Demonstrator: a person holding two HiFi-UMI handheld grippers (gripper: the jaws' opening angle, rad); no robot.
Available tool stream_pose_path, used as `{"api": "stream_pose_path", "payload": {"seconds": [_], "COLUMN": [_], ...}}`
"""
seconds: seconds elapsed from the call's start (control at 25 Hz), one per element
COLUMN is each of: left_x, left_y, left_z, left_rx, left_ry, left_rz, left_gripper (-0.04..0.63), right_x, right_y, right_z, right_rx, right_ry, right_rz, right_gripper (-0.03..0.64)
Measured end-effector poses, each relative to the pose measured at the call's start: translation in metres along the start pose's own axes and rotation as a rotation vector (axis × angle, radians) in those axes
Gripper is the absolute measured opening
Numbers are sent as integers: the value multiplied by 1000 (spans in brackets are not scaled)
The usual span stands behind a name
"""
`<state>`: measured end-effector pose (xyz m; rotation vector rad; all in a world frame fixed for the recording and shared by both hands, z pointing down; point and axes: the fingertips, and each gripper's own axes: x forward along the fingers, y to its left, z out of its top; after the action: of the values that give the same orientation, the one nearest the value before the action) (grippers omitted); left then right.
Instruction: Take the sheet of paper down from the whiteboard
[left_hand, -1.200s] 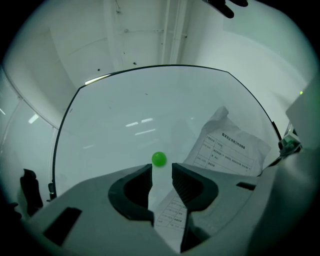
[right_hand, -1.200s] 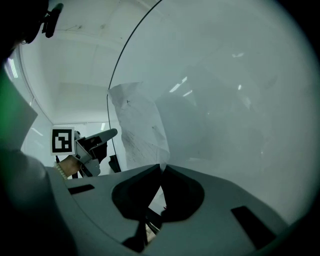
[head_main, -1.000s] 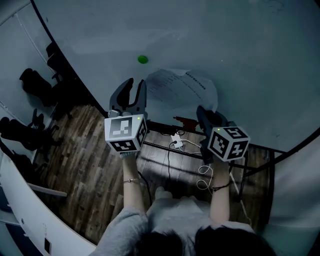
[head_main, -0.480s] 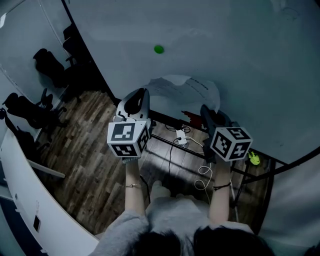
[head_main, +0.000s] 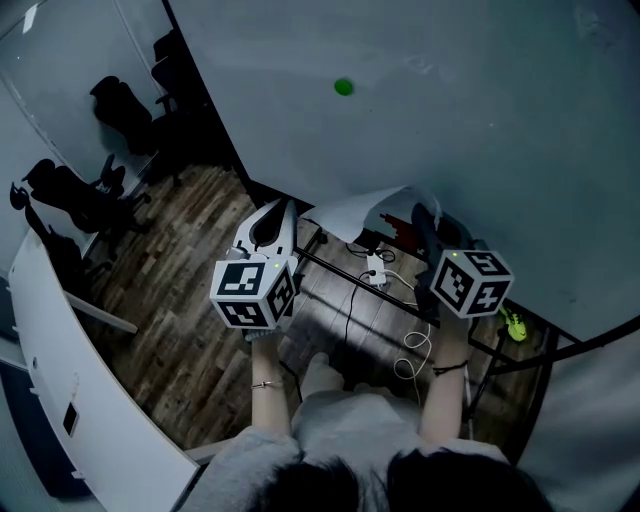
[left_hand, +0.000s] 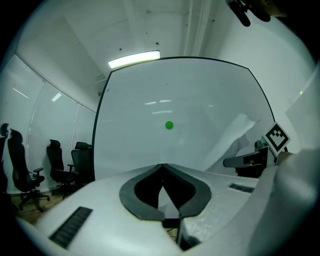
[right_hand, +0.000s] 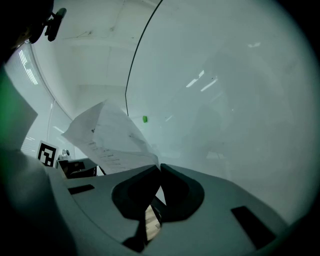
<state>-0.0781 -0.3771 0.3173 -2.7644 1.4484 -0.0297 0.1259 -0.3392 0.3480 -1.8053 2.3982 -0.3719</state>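
The sheet of paper (head_main: 362, 212) is off the whiteboard (head_main: 480, 120) and droops leftward from my right gripper (head_main: 421, 216), which is shut on its right edge. In the right gripper view the printed sheet (right_hand: 107, 137) fans out to the left from the closed tips of the right gripper (right_hand: 160, 166). My left gripper (head_main: 283, 208) hangs left of the sheet, apart from it; its jaws have just closed with nothing between them, and the left gripper (left_hand: 162, 165) tips meet. A green magnet (head_main: 343, 87) stays on the board above.
Black office chairs (head_main: 122, 108) stand at the left on the wood floor. Below the board lie a white power strip with cables (head_main: 377, 272) and a yellow-green object (head_main: 512, 322). The board's dark stand bar (head_main: 350, 276) runs under both grippers.
The left gripper went from wide open to shut and sank away from the board. The sheet, flat against the board before, now hangs curled from the right gripper.
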Motion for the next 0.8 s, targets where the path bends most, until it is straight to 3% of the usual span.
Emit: {"api": "stream_pose_path", "payload": {"seconds": [0.8], "left_x": [-22], "left_y": [-9], "left_z": [-40], "left_rx": [-47], "left_ry": [66], "left_rz": [26], "left_gripper": [6], "right_x": [5], "right_y": [19], "right_z": [-6], "right_rx": [-75], "right_ry": [11], "right_rz": [105], "right_gripper": [2]}}
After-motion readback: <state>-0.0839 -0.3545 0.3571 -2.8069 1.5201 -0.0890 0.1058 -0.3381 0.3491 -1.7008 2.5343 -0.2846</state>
